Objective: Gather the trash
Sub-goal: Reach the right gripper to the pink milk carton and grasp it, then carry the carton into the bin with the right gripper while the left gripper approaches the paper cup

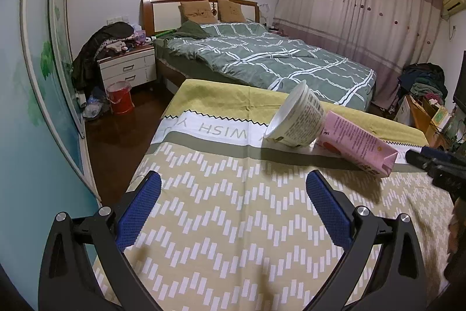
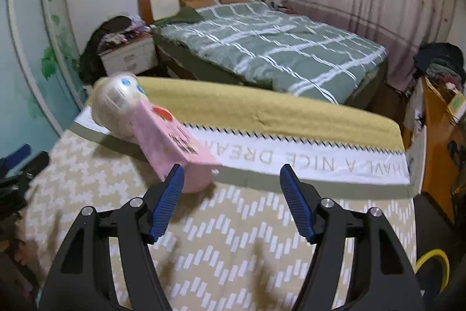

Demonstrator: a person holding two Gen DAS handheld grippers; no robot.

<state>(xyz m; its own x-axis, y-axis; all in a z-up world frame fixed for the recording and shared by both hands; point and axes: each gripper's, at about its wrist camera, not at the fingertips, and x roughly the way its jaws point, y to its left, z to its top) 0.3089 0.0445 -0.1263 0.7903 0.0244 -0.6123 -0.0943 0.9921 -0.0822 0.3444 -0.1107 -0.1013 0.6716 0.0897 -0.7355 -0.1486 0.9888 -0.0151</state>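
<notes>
Both pairs of fingers stand wide apart and hold nothing: my right gripper (image 2: 231, 178) has its left pad touching or just beside the near end of the pink carton (image 2: 171, 142), while my left gripper (image 1: 233, 188) hovers over the patterned cloth (image 1: 233, 223). The carton lies at eleven o'clock from my right hand, its far end against the tipped white cup (image 1: 295, 121). I judge I'm at the first pick; next I should shift left to straddle the carton, then close.
</notes>
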